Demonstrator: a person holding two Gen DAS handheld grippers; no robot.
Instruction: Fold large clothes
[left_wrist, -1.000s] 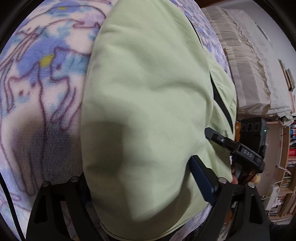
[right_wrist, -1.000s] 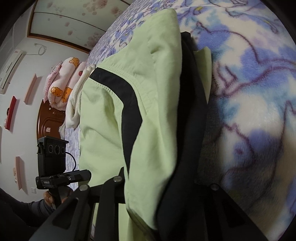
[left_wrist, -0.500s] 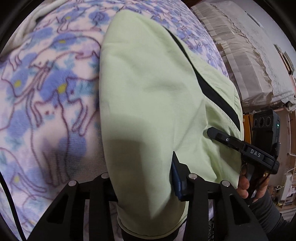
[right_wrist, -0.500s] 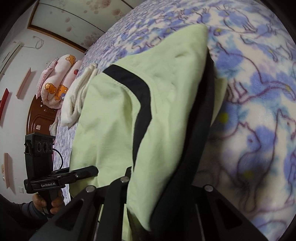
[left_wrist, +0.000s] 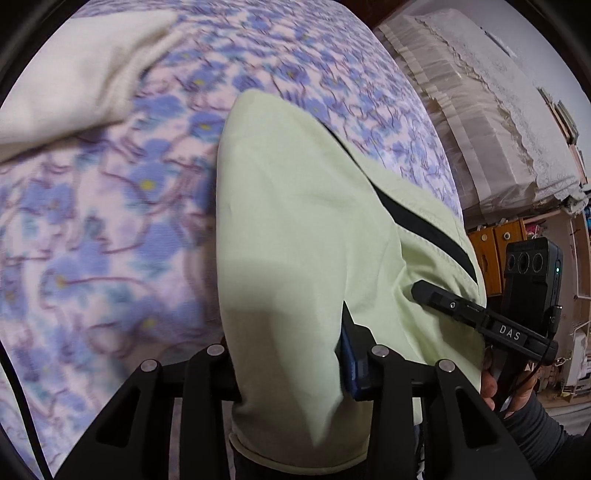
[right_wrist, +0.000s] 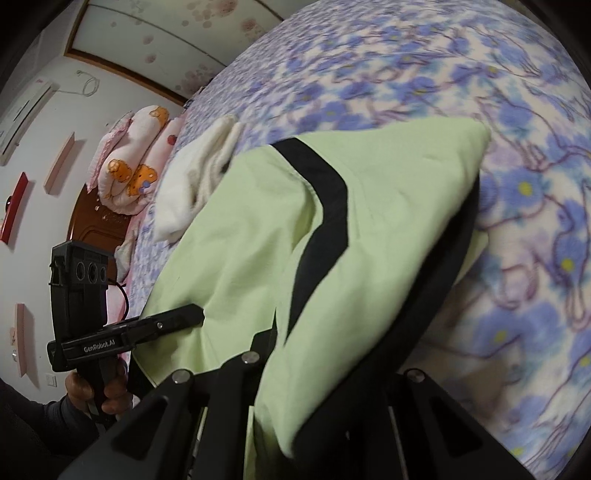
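left gripper closing on green garment hem | right gripper clamping its black-trimmed edge | risk: fabric slipping out, sagging onto bed beneath grippers

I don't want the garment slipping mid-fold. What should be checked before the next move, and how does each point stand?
1. Left gripper clamped on the light green garment: ok, though its jaws are closing.
2. Right gripper clamped on the garment's green and black layers: ok.
3. Both grippers on the same near edge: ok, each shows in the other's view.
4. Floral blanket ahead free for laying down: ok.
5. White garment clear of the fold path: ok, it lies beyond.
6. Hidden underside free of bunching: cannot tell.
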